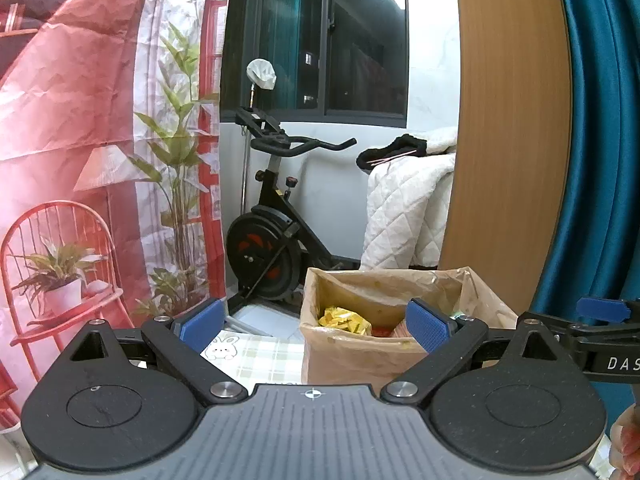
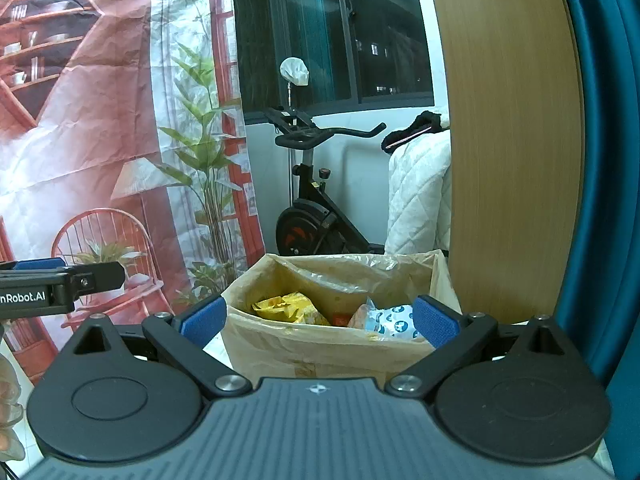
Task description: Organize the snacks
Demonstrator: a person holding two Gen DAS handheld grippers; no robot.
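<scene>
Snacks sit in the open paper bag (image 2: pixel 320 344) just ahead of my right gripper (image 2: pixel 319 318), whose blue fingers are spread wide and empty; my left gripper (image 1: pixel 316 324) is spread and empty too. I make out a yellow packet (image 2: pixel 286 308) and a white-and-blue packet (image 2: pixel 390 320). The bag's rim hides the rest, and its base is cut off behind the gripper bodies.

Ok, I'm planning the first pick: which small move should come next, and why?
Probably ease the right gripper forward and down into the paper bag. Both grippers are open and empty, and the blue-and-white snack packet lies just ahead of its right finger, nearer than the yellow packet.
</scene>
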